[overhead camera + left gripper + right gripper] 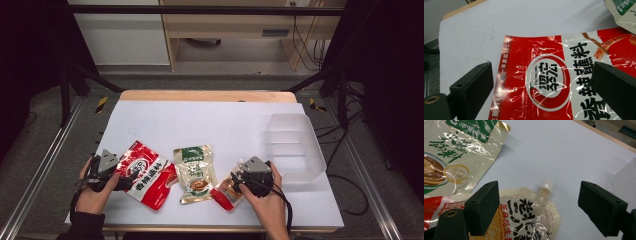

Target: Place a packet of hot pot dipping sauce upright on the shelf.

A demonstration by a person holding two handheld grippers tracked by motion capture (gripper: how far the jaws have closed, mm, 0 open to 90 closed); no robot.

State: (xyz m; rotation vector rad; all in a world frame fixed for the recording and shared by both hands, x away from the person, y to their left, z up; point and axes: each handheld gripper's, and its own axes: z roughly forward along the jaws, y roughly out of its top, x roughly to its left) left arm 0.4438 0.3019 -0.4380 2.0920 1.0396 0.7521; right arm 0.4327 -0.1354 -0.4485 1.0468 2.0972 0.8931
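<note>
A red and white snack packet (147, 176) lies flat at the table's front left. My left gripper (120, 175) is at its left end, open, with the packet's top edge (549, 82) lying between the two jaws (542, 73) and neither jaw touching it. A beige pouch with a white screw spout (547, 184) lies under my right gripper (246, 181). That gripper (539, 190) stands open, its jaws on either side of the pouch (529, 217). A green and beige packet (195, 172) lies between the two others.
A clear plastic bin (295, 145) stands at the right of the white table cover (215, 120), close behind my right hand; its wall (624, 177) is near the right jaw. A wooden table edge runs along the back.
</note>
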